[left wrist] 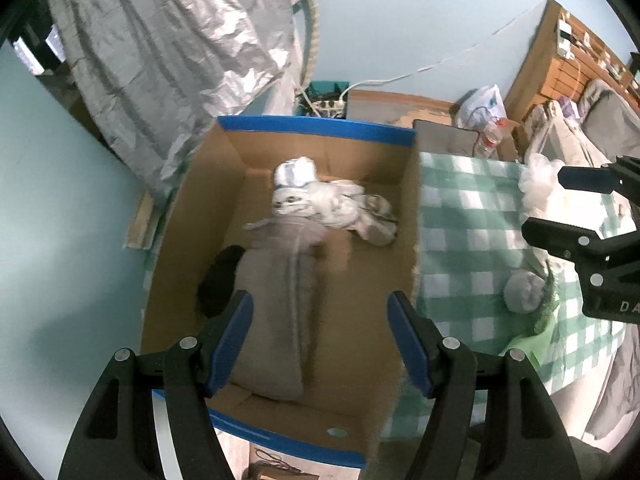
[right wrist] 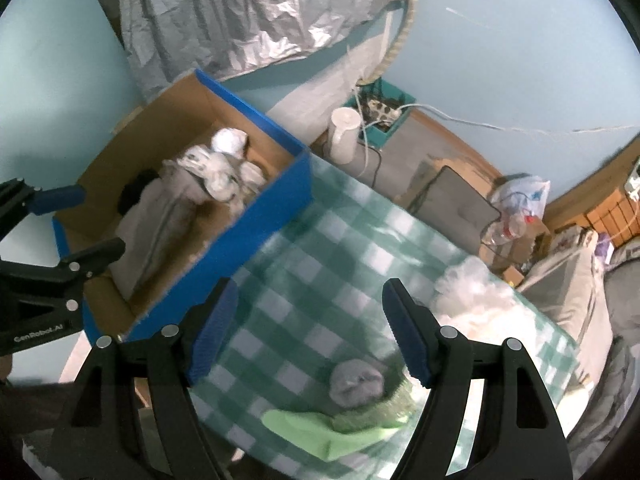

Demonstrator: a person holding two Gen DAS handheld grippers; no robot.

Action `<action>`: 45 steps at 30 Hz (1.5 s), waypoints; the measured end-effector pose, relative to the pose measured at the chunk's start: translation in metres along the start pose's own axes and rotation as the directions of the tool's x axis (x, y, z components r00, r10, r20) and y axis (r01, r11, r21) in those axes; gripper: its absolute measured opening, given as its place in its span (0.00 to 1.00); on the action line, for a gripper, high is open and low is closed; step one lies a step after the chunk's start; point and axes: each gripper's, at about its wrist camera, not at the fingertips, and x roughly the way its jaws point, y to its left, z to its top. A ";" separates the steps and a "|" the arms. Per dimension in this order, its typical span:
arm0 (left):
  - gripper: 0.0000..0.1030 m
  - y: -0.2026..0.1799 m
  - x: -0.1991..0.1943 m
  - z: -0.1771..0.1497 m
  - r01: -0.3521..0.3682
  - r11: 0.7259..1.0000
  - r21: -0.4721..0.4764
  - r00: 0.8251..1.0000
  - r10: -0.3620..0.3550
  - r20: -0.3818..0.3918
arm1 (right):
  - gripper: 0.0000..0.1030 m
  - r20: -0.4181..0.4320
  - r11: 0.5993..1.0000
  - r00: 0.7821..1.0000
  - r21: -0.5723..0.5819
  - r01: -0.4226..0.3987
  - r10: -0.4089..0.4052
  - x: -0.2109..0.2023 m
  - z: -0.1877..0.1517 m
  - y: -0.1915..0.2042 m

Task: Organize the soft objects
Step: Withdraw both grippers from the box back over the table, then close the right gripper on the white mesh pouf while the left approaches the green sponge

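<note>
A blue-rimmed cardboard box (left wrist: 320, 130) (right wrist: 256, 224) holds a grey cloth (left wrist: 276, 312) (right wrist: 160, 224), white patterned soft items (left wrist: 320, 200) (right wrist: 216, 168) and a black item (left wrist: 220, 280). My left gripper (left wrist: 320, 340) is open and empty above the box, over the grey cloth. My right gripper (right wrist: 310, 332) is open and empty above the green checked cloth (right wrist: 320, 260) (left wrist: 472, 220). On the checked cloth lie a grey rolled sock (right wrist: 356, 386) (left wrist: 522, 292), a light green cloth (right wrist: 320, 432) and a white fluffy wad (right wrist: 472, 300) (left wrist: 536, 180). The right gripper (left wrist: 576, 208) shows in the left wrist view.
A silver cover (left wrist: 168, 60) hangs behind the box. A power strip in a teal bin (right wrist: 384, 116), a white jug (right wrist: 344, 136), a dark pad (right wrist: 456, 200), a plastic bottle (right wrist: 508, 228) and a bag (right wrist: 520, 196) sit on the floor. Bedding (right wrist: 592, 320) lies at the right.
</note>
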 end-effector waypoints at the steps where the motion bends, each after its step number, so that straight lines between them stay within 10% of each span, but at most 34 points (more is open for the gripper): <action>1: 0.69 -0.004 -0.001 0.000 0.002 1.000 0.007 1.000 -0.002 -0.001 | 0.73 0.000 1.000 1.000 0.003 0.003 -0.003 -0.001 -0.003 -0.003; 45: 0.73 -0.175 0.027 0.028 0.063 0.949 0.309 0.997 -0.050 -0.050 | 0.75 -0.082 0.969 0.996 0.245 0.037 -0.017 0.017 -0.080 -0.166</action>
